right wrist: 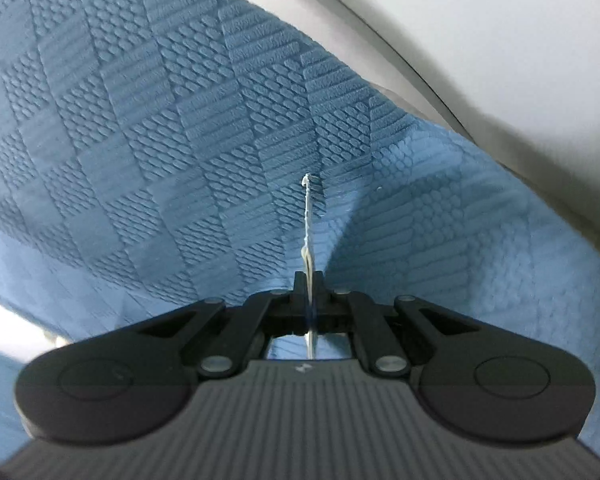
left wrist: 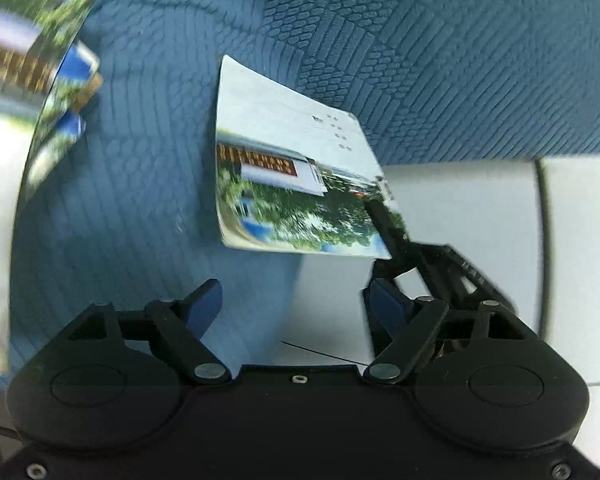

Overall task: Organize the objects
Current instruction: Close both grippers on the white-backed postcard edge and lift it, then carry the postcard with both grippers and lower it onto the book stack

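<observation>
A thin booklet (left wrist: 292, 184) with a photo of trees and a building on its cover hangs tilted above the blue textured cloth (left wrist: 420, 60). My right gripper (left wrist: 380, 210) comes in from the right, shut on the booklet's lower right corner. In the right wrist view the booklet (right wrist: 308, 216) shows edge-on as a thin pale line, pinched in that gripper (right wrist: 309, 280). My left gripper (left wrist: 292, 288) stands open just below the booklet, blue pads (left wrist: 208, 300) wide apart with nothing between them.
More booklets with the same cover (left wrist: 28, 60) lie blurred at the far left, some overlapping. The blue cloth (right wrist: 140, 120) covers a round table; a white floor (left wrist: 460, 220) shows beyond its edge on the right.
</observation>
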The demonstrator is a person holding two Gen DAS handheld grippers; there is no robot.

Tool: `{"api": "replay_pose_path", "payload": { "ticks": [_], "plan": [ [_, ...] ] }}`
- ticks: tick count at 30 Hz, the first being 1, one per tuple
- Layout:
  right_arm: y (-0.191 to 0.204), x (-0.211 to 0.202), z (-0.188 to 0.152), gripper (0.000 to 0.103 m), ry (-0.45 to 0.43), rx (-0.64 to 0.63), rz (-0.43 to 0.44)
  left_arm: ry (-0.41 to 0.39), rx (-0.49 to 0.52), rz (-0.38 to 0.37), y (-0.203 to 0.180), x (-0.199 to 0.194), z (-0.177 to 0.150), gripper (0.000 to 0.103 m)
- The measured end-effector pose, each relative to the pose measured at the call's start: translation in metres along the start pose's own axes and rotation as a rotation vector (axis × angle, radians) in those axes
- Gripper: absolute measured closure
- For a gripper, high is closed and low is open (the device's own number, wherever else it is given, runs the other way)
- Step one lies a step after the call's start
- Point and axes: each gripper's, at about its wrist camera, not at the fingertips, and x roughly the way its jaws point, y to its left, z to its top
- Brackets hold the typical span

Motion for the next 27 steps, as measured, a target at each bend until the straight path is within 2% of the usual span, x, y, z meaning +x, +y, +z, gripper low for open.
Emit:
{"api": "replay_pose_path", "payload": {
  "ticks": [5,7,11,14,16,18,19,21,23,27],
  "plan": [
    [0.011,-0.022,-0.023,0.099,-0.04,0.07,-0.004,-0.001,-0.117,-0.096,0.015,-0.014,0.0,0.025],
    [0.01,-0.032,-0.031,0.099,-0.055,0.098,-0.007,-0.027,-0.113,-0.1,0.015,-0.022,-0.001,0.025],
    [0.006,-0.052,-0.047,0.099,-0.075,0.155,-0.006,-0.03,-0.13,-0.123,0.02,-0.03,-0.003,0.033],
    [0.001,-0.065,-0.058,0.099,-0.083,0.18,-0.012,-0.039,-0.118,-0.089,0.021,-0.035,-0.007,0.046],
    [-0.002,-0.072,-0.063,0.099,-0.09,0.19,-0.017,-0.064,-0.081,-0.029,0.022,-0.038,-0.01,0.058],
    [-0.003,-0.078,-0.068,0.099,-0.096,0.188,-0.024,-0.061,-0.057,-0.011,0.024,-0.04,-0.014,0.077],
    [-0.004,-0.082,-0.07,0.099,-0.1,0.186,-0.026,-0.059,-0.05,-0.008,0.025,-0.041,-0.015,0.078],
    [-0.004,-0.086,-0.075,0.099,-0.104,0.172,-0.037,-0.075,-0.041,0.003,0.029,-0.049,-0.02,0.088],
    [-0.004,-0.089,-0.08,0.099,-0.1,0.164,-0.037,-0.095,-0.008,0.029,0.024,-0.058,-0.024,0.089],
    [0.003,-0.098,-0.091,0.098,-0.106,0.153,-0.025,-0.107,0.047,0.034,0.012,-0.077,-0.021,0.091]
  ]
}}
